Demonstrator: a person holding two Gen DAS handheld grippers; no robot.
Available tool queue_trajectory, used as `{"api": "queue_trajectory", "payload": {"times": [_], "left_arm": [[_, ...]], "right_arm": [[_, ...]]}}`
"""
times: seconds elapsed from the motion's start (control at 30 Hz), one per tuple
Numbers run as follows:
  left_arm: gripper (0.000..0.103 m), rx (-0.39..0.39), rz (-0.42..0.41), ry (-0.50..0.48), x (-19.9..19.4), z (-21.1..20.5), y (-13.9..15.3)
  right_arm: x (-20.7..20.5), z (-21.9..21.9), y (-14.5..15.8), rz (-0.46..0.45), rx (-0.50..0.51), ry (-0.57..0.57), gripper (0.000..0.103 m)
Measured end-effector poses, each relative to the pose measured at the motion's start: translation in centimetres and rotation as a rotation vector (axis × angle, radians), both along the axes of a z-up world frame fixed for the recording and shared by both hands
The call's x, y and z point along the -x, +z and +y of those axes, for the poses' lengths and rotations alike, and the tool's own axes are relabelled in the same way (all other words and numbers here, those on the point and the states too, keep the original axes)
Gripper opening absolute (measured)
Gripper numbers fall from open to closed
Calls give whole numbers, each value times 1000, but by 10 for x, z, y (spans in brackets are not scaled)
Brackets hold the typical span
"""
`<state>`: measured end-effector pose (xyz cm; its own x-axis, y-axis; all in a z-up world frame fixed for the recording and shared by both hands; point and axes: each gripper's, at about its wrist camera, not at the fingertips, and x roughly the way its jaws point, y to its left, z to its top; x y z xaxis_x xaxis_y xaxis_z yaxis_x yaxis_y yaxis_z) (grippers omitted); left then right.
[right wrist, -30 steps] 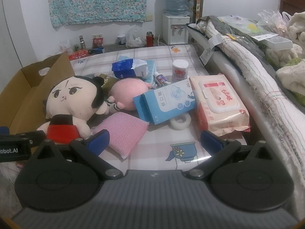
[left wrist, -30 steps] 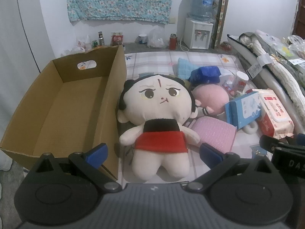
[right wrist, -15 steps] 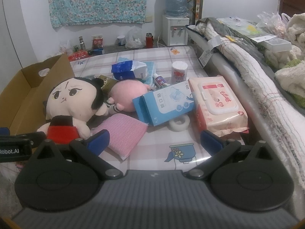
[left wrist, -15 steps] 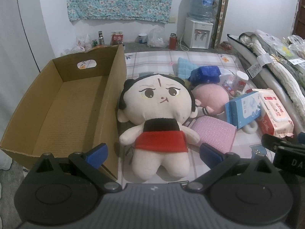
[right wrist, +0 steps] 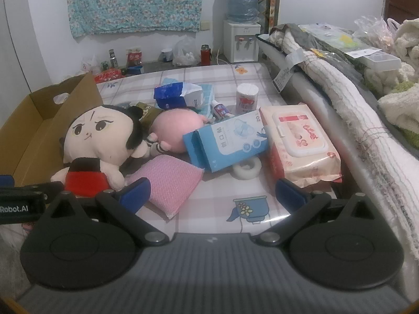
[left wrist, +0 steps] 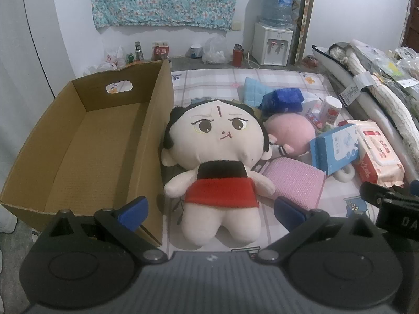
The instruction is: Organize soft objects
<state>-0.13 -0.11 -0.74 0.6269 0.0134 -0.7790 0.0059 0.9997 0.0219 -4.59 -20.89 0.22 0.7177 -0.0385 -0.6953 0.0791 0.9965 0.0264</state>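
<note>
Two soft dolls lie on the bed (right wrist: 209, 78). The big doll (left wrist: 217, 162) with black hair and a red skirt lies on its back, right beside the brown cardboard box (left wrist: 86, 141). Its arm is near the box wall. The box is open on top, and nothing shows inside it. The pink doll (right wrist: 175, 130) lies behind the big doll's head and touches it.

One pink sponge pad (right wrist: 167, 183) lies just beside the big doll's arm. One blue box (right wrist: 230, 141) leans over a white tape roll (right wrist: 246, 168). One pack of wet wipes (right wrist: 298, 144) lies next to the blue box. Farther back are one blue tissue pack (right wrist: 178, 95), one small white can (right wrist: 246, 98) and a small tube (right wrist: 220, 110).

A rolled white blanket (right wrist: 348, 120) runs along the right side of the bed. A water cooler (left wrist: 273, 36) stands by the far wall.

The left tongs (left wrist: 210, 209) are wide apart and hold nothing. They hang over the big doll's legs. The right tongs (right wrist: 213, 193) are wide apart too, with nothing between them. They hang over the bare sheet, with the sponge pad by the left finger.
</note>
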Motion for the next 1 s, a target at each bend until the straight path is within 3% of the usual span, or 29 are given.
{"api": "queue_trajectory", "payload": {"times": [1.0], "left_arm": [[103,-2,28,-17,-1,-4,-5]], "right_arm": [[1,-3,-2,3,-6,-4,102]]}}
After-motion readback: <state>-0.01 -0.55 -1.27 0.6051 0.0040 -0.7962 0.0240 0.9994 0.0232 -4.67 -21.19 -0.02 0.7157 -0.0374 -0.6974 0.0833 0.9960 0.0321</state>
